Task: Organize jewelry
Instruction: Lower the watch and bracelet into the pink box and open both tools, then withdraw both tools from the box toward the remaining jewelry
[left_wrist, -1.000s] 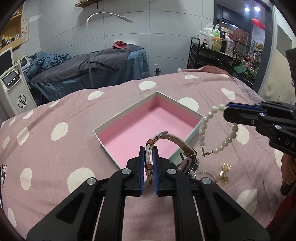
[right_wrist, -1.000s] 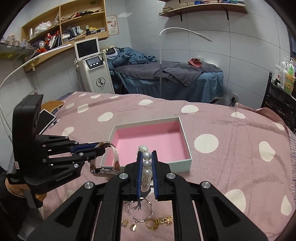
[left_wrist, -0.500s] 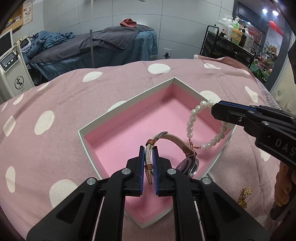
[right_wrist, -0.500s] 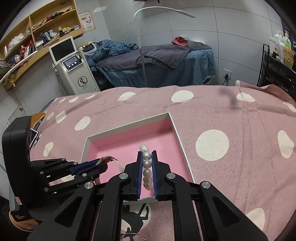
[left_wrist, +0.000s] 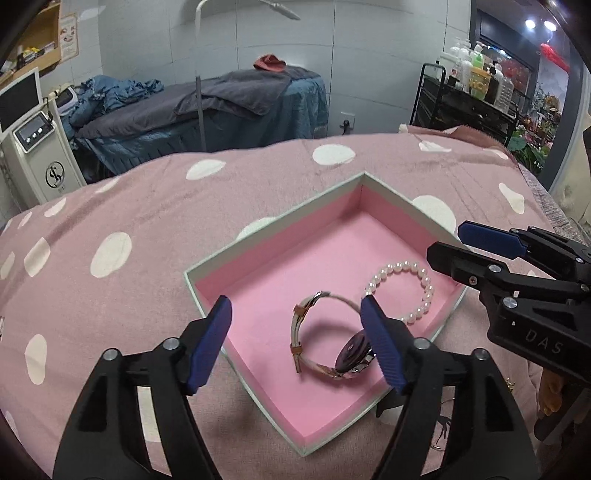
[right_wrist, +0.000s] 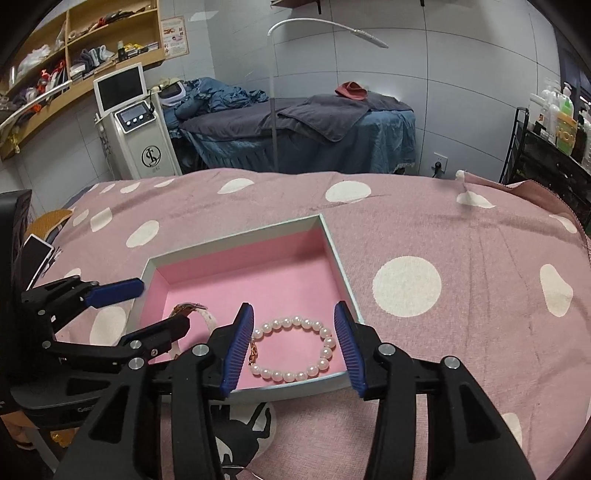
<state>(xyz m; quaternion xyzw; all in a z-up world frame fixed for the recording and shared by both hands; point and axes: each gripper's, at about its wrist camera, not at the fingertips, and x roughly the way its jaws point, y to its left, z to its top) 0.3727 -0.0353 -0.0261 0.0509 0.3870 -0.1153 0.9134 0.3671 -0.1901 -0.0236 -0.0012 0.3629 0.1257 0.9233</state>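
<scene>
Both grippers hover with jaws spread wide and empty over a shallow pale-green cardboard box with pink foam lining (left_wrist: 258, 254), which sits on a pink bed cover with white polka dots (left_wrist: 110, 221). The left gripper (left_wrist: 295, 343) straddles a wristwatch with a cream and tan strap and dark round face (left_wrist: 328, 343), resting half on edge near the box's nearest corner; a jaw could likely clip the raised strap on withdrawal and tip it over. The right gripper (right_wrist: 293, 343) frames a white pearl bracelet with a small gold clasp (right_wrist: 295, 349), lying flat by the box's near wall, just beside the watch. A careless pull might nudge the light box.
</scene>
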